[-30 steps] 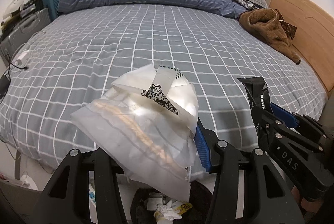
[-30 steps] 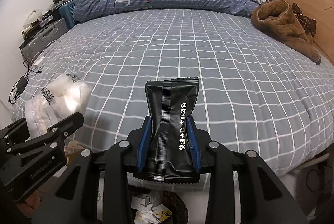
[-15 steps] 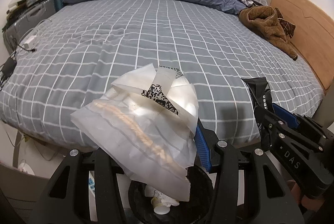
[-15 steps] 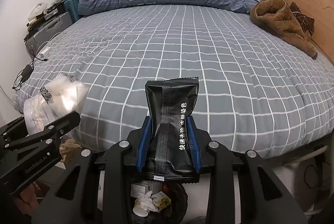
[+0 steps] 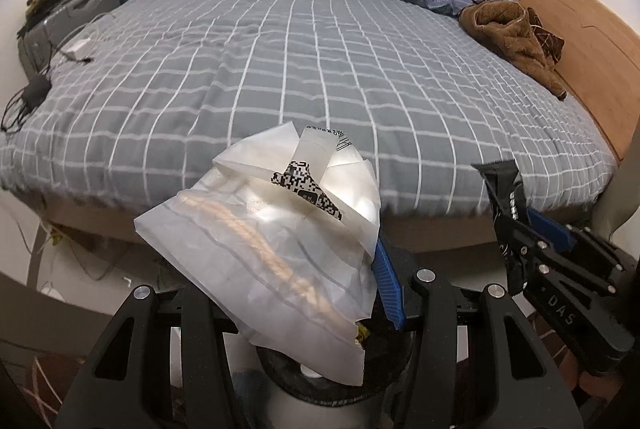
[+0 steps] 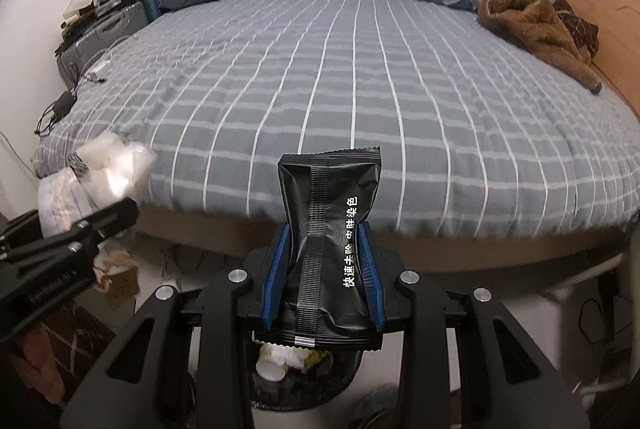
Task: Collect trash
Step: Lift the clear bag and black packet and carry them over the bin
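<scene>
Over bin (image 6: 304, 381), right tool (image 6: 326, 269) clamping black packet (image 6: 330, 229), left tool (image 5: 304, 293) gripping plastic bag (image 5: 276, 253)

right tool (image 6: 324, 269) — clamped on black packet (image 6: 328, 213) | dark trash bin (image 6: 304, 377) directly below — bed (image 6: 360, 89) behind
</scene>
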{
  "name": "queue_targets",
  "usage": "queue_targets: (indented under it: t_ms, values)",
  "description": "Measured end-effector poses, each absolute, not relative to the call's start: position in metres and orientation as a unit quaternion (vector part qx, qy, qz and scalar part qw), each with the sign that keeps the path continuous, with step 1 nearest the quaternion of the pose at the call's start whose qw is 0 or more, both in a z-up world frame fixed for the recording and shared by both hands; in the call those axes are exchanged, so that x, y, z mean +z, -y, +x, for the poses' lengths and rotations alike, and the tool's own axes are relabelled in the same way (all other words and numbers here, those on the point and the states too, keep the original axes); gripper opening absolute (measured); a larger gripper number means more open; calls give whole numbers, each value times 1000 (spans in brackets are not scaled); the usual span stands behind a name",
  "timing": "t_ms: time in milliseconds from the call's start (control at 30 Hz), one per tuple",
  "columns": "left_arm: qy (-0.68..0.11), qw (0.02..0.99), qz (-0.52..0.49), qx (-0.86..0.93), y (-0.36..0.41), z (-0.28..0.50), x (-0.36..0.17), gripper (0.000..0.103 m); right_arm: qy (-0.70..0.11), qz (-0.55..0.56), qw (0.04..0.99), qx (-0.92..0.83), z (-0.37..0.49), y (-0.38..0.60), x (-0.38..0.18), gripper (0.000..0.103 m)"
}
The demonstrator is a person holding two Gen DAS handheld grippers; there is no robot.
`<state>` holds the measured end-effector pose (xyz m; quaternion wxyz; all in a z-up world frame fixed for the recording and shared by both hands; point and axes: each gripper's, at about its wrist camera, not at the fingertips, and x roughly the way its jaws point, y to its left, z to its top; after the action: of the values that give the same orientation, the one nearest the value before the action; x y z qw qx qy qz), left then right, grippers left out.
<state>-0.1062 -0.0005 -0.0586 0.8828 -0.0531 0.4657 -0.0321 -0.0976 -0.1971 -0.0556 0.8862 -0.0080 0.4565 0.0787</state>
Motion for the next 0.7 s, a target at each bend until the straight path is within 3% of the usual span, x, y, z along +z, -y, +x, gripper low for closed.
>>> queue_targets:
  t_ms: [700]
  values:
    - [-526, 848, -60, -29, -13, -157, -122, 49, -532, -9, 842, 82, -138, 189, -122, 33]
